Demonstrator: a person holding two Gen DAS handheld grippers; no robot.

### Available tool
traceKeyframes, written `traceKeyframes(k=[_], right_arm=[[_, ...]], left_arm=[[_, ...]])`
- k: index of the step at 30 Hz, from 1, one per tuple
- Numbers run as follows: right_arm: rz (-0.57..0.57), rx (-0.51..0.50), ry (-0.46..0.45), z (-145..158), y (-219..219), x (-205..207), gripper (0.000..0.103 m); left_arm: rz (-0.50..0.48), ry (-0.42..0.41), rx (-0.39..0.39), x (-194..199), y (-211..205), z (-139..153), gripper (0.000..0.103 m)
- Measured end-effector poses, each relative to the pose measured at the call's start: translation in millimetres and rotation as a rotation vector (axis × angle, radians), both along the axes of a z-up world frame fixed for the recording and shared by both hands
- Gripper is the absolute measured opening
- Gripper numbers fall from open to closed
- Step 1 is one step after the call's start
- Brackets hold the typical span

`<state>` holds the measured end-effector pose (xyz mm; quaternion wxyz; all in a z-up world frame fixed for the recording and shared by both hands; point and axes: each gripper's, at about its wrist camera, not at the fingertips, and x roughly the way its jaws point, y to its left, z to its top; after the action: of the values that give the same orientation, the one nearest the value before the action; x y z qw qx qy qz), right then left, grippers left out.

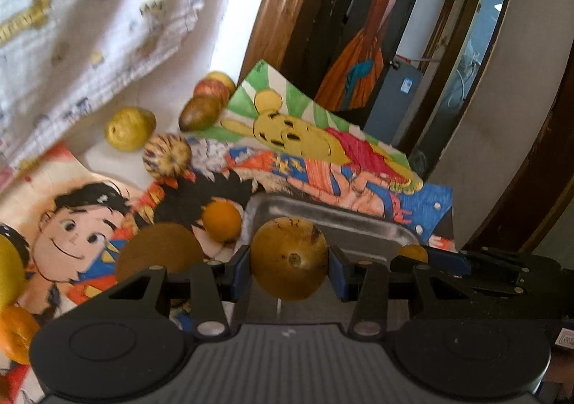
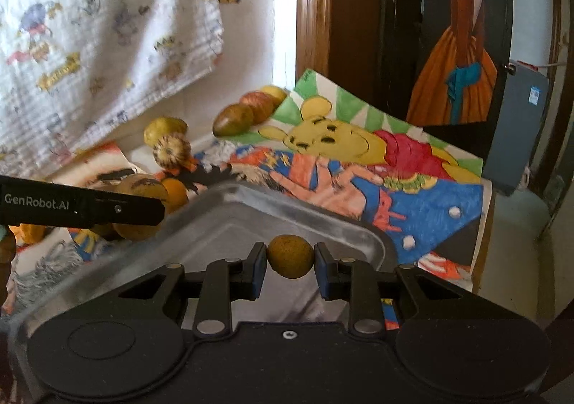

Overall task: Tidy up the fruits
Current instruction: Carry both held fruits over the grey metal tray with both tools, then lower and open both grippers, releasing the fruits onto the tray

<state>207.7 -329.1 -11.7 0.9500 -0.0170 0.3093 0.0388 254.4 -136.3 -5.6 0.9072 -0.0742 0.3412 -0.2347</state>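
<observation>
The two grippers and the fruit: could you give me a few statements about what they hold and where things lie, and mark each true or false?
1. The left gripper holds a large round brown-yellow fruit. True.
2. The right gripper is open with nothing in it. False: it is shut on a small round fruit.
3. The small fruit hangs above the metal tray. True.
4. The tray is heaped with fruit. False: no fruit shows on its visible floor.
5. A striped round fruit lies on the table beyond the tray. True.
</observation>
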Motion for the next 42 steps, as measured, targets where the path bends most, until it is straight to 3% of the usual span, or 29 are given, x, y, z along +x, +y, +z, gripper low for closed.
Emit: traceKeyframes(k=[18, 22, 26, 28, 32, 38, 42], right_arm=[[-0.006, -0.011, 0.048, -15.9, 1.7, -0.2, 0.031], [-0.01, -0.007, 0.044, -14.8, 1.1, -2.7, 0.032], [-0.011, -0.006, 0.032, -9.8, 0.2, -6.2, 0.034], [-0.014, -0.005, 0.023, -6.0, -0.3, -9.4, 0.038], [-0.02, -0.003, -0.008, 4.0, 0.3, -19.6, 0.047], [-0.022, 0.01, -0.047, 19.4, 5.0, -36.8, 0.068], [-0.016, 0.022, -0.08, 31.0, 11.8, -52.0, 0.084]], left_arm=[[-0.016, 0.08, 0.043, 0.1, -6.1, -18.1, 0.05], [-0.01, 0.07, 0.03, -2.3, -3.9, -15.1, 0.051], [-0.019, 0.044, 0.015, -8.3, -2.2, -4.6, 0.057], [-0.015, 0.027, 0.012, -12.9, 0.2, 1.2, 0.061], [0.025, -0.021, 0.007, -24.5, 9.9, 14.0, 0.084], [0.09, -0.099, 0.015, -45.6, 29.0, 35.0, 0.103], [0.124, -0.137, 0.024, -62.2, 42.3, 46.2, 0.103]])
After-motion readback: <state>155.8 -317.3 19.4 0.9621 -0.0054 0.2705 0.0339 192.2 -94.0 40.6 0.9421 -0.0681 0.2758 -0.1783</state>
